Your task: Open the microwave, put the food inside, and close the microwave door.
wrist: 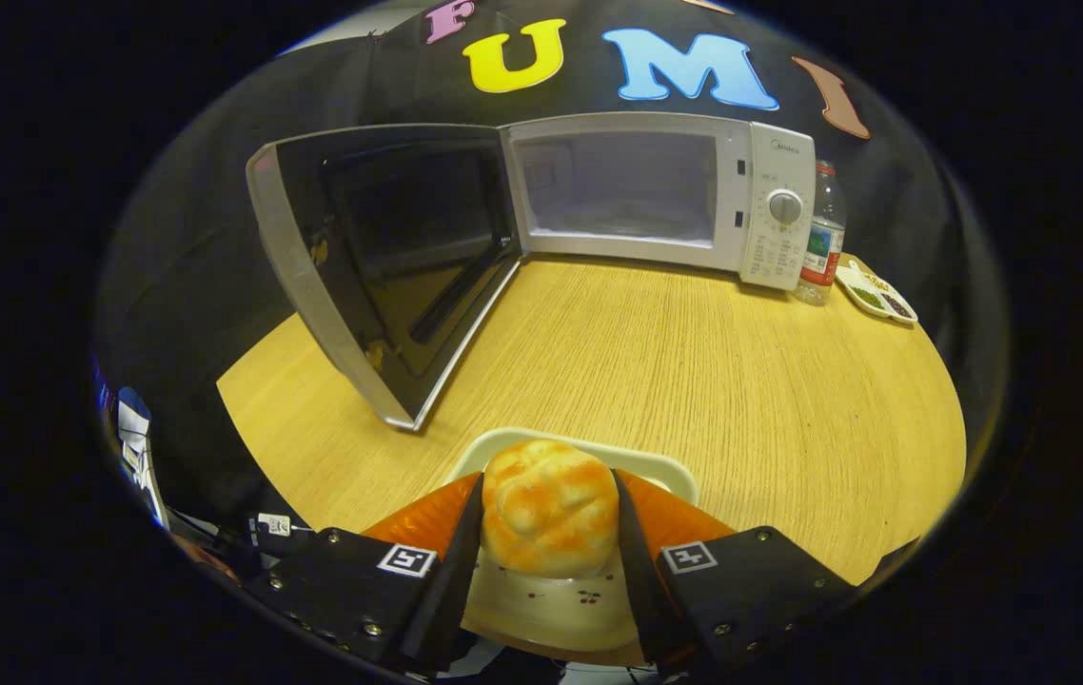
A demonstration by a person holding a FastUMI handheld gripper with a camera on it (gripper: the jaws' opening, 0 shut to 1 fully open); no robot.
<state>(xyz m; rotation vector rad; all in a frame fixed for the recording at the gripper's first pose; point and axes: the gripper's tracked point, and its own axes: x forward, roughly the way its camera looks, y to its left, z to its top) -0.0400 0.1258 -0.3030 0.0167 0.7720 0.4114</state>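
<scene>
jaws clamped on the bread roll (549,506), over its plate (561,609) on the worktop (694,381). microwave (656,195) door (389,266) already open; roll still to go inside, then shut door.

- Gripper view: fisheye camera mounted on the gripper (549,518), looking forward along its two fingers, which fill the lower centre of the frame.
- Height and tilt: set low over the wooden table (694,381), angled slightly downward.
- Near field: a bread roll (549,509) sits between the fingers, very close to the lens, over a plate (541,609); contact on both sides looks likely but is unclear.
- Far field: faces the microwave (656,195) in the upper centre, its door (380,266) swung open at upper left.
- Distortion: straight edges bow strongly toward the rim.
</scene>
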